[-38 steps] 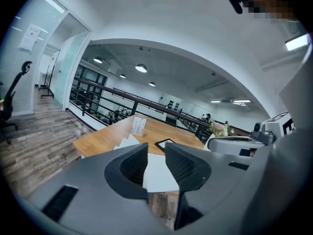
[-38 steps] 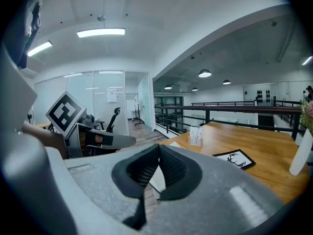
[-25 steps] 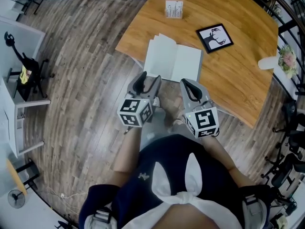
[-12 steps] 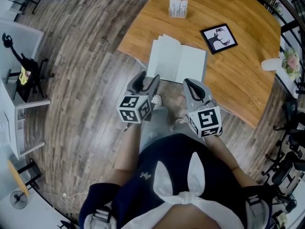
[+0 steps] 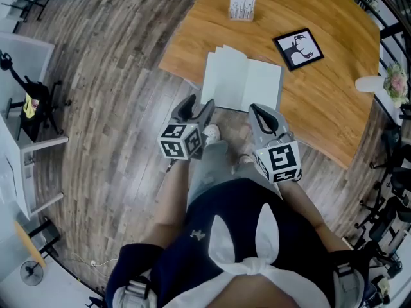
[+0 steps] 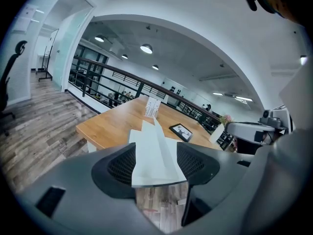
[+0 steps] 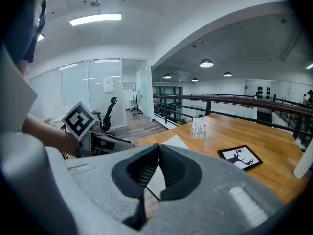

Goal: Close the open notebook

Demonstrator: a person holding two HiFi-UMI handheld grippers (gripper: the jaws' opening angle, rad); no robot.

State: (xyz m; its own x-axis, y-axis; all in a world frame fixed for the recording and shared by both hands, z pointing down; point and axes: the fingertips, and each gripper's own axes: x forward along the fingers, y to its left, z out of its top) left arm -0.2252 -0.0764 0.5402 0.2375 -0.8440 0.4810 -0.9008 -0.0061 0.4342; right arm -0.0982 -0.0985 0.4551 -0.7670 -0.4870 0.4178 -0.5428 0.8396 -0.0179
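Observation:
The open notebook (image 5: 243, 82) lies flat with blank white pages at the near edge of the wooden table (image 5: 321, 108). My left gripper (image 5: 198, 108) hovers just in front of its left page, short of the table edge. Its jaws have just been opening and stand open, with nothing between them. In the left gripper view the notebook (image 6: 151, 146) shows beyond the left gripper (image 6: 157, 168). My right gripper (image 5: 260, 115) is shut and empty, just in front of the right page. In the right gripper view the right gripper (image 7: 157, 151) has its tips touching, and a notebook corner (image 7: 173, 141) shows behind them.
Behind the notebook on the table stand a black picture frame (image 5: 298, 49) and a small white card holder (image 5: 242, 8). At the table's right end is a white vase with flowers (image 5: 372, 83). Below the grippers are the person's legs and wooden floor. A white rack (image 5: 26, 146) stands far left.
The left gripper has shifted slightly lower and closer to the table edge. The right gripper has crept a little toward the table. The notebook lies as before.

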